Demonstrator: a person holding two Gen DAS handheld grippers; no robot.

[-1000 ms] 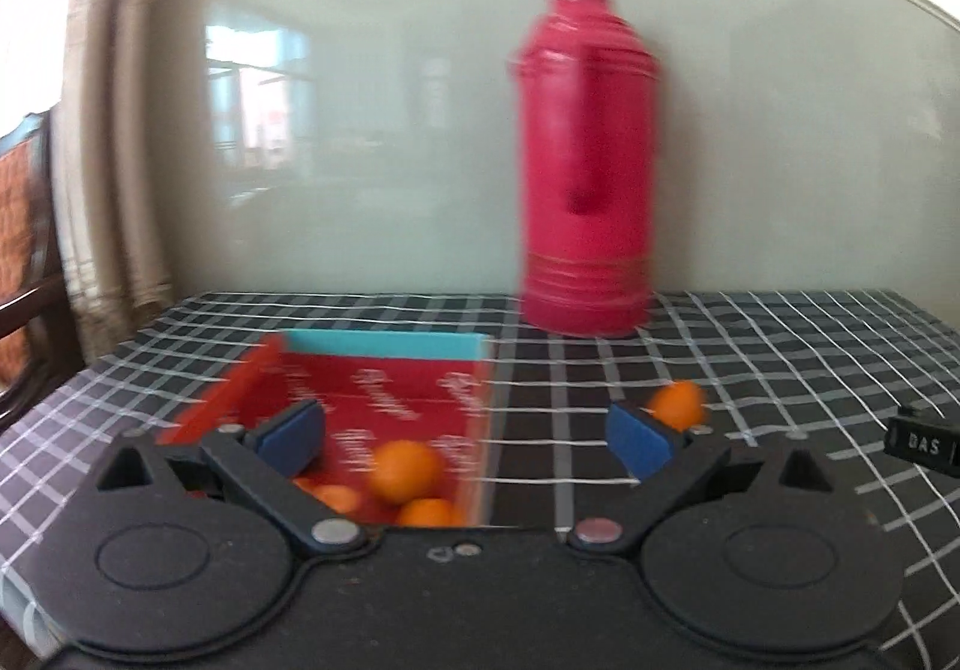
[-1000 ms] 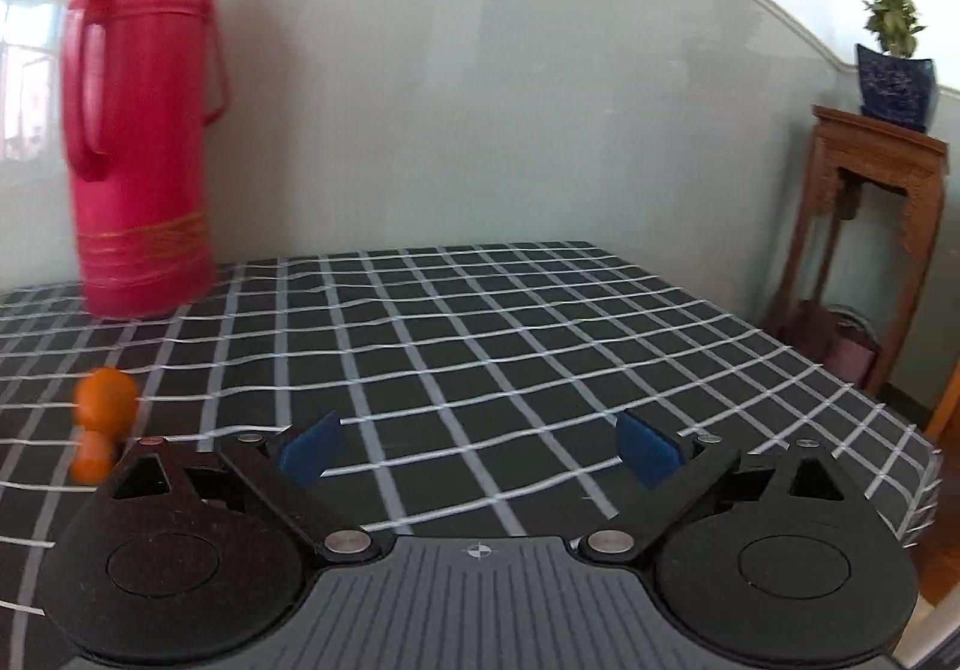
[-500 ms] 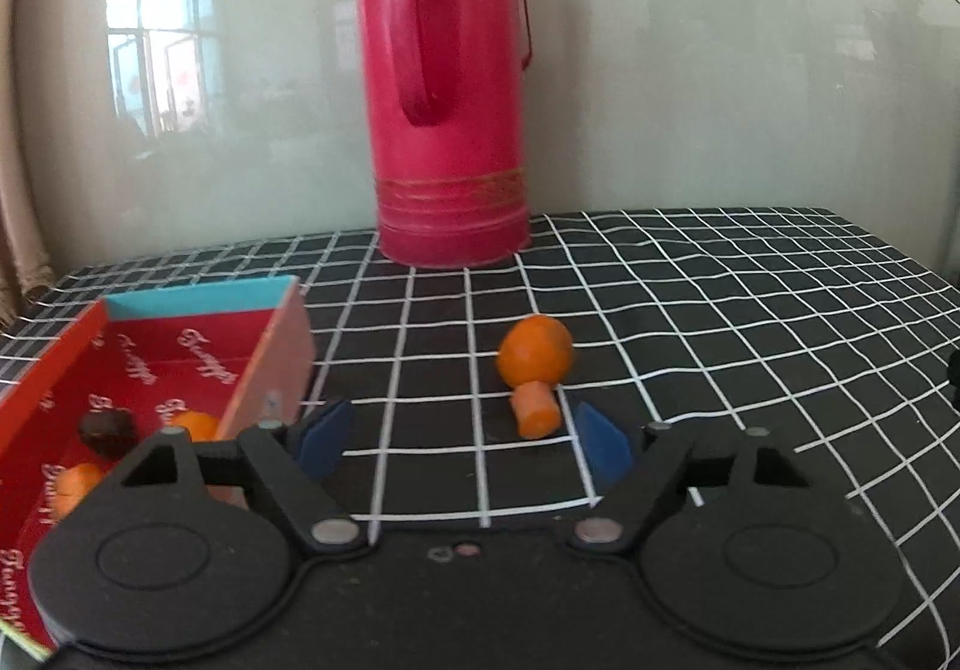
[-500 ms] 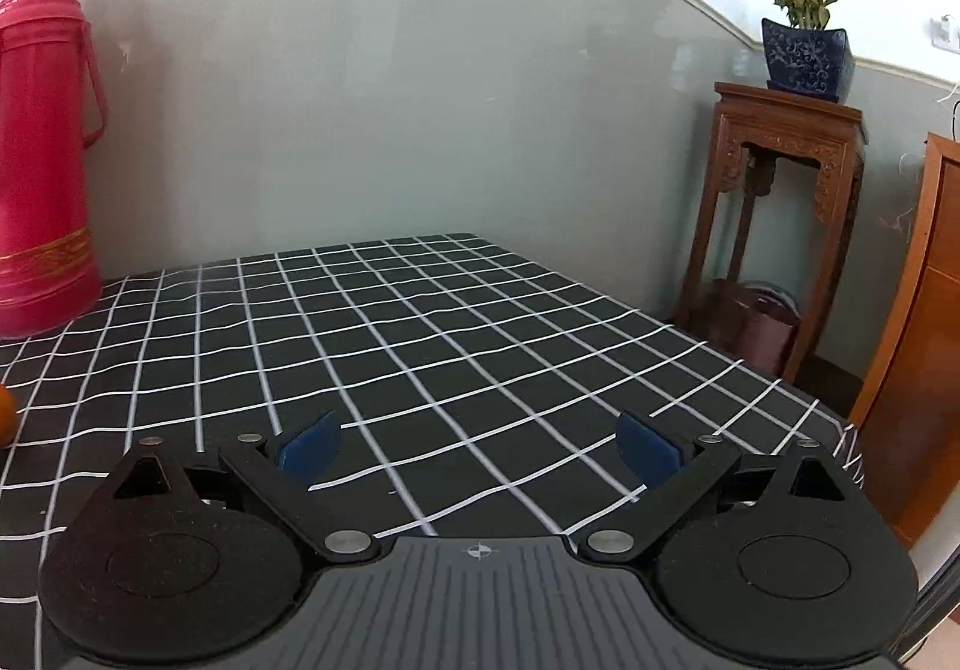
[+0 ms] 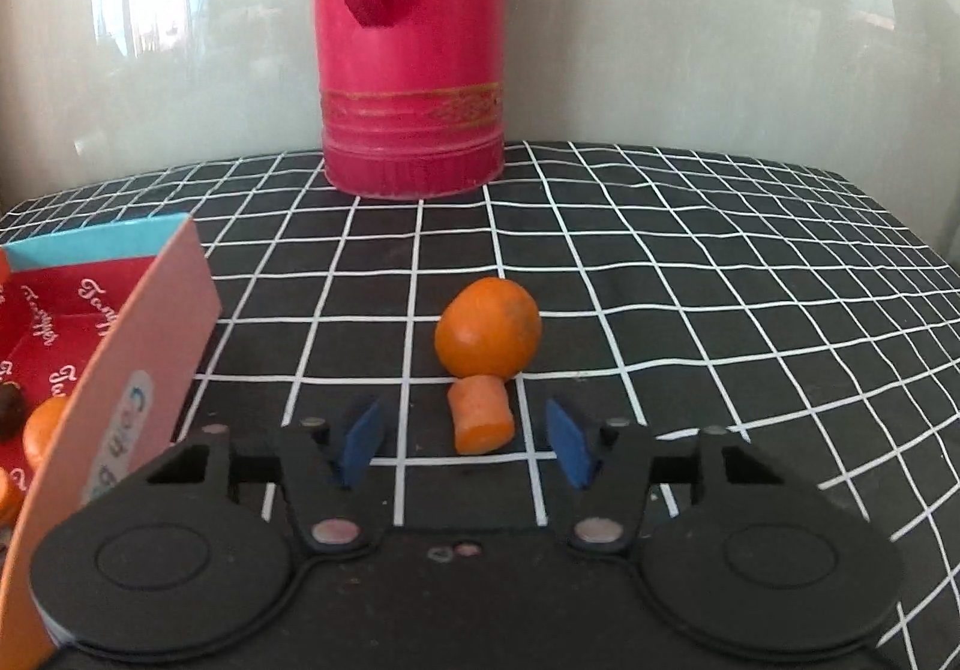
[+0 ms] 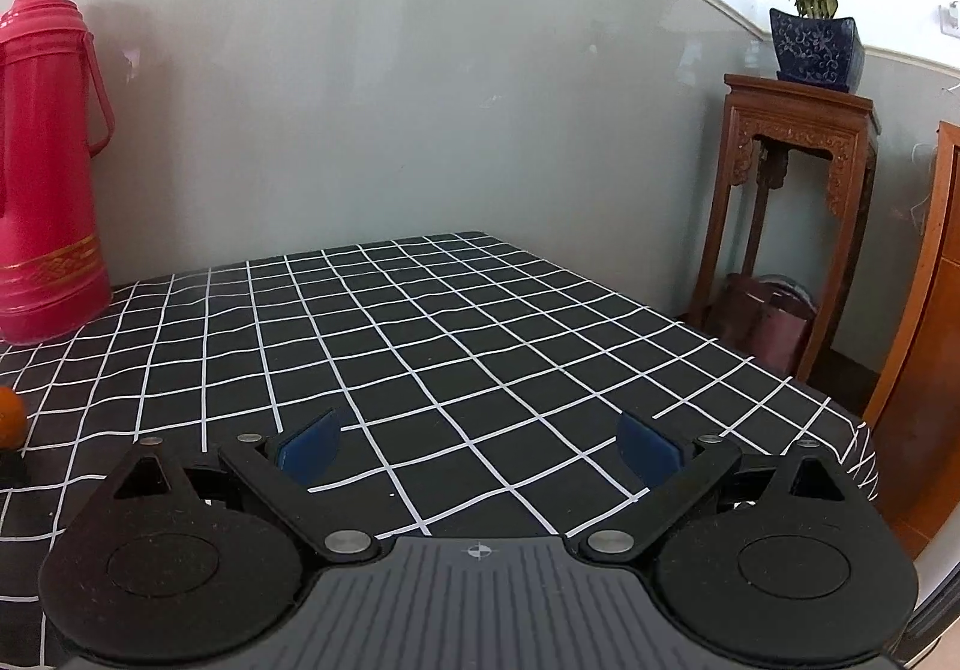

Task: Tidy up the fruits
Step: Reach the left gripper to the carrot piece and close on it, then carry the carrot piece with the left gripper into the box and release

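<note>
Left gripper [image 5: 465,445] low over the checked cloth [image 5: 690,322], jaws half-spread and just now narrowing, blue pads [image 5: 360,439] flanking open cloth, gripping nothing. Just ahead at 12 o'clock, between the pad tips and a touch beyond them: a short orange stub [image 5: 482,415] lying on the cloth, clear of both pads. Touching its far end, a round orange fruit [image 5: 487,327], resting on the cloth. Farther out at 12 o'clock, against the pale wall, a tall red thermos [image 5: 414,40], upright, handle facing the camera. At 9 o'clock, a red box [image 5: 144,370] with a pale pink outer wall and a blue far rim, script lettering on its lining; inside, at the frame's left edge, more orange fruits [image 5: 43,427] and one dark piece [image 5: 9,409], only partly visible.

Right gripper [image 6: 477,448] hovering well apart from the fruit, jaws spread wide, empty, only bare checked cloth between its pads. At 9 o'clock, at the very edge, a sliver of the orange fruit. At 10 o'clock, the red thermos by the wall. At 2 o'clock, beyond the table's corner, a carved wooden stand [image 6: 792,178] bearing a blue patterned pot with a green plant [image 6: 813,31].
</note>
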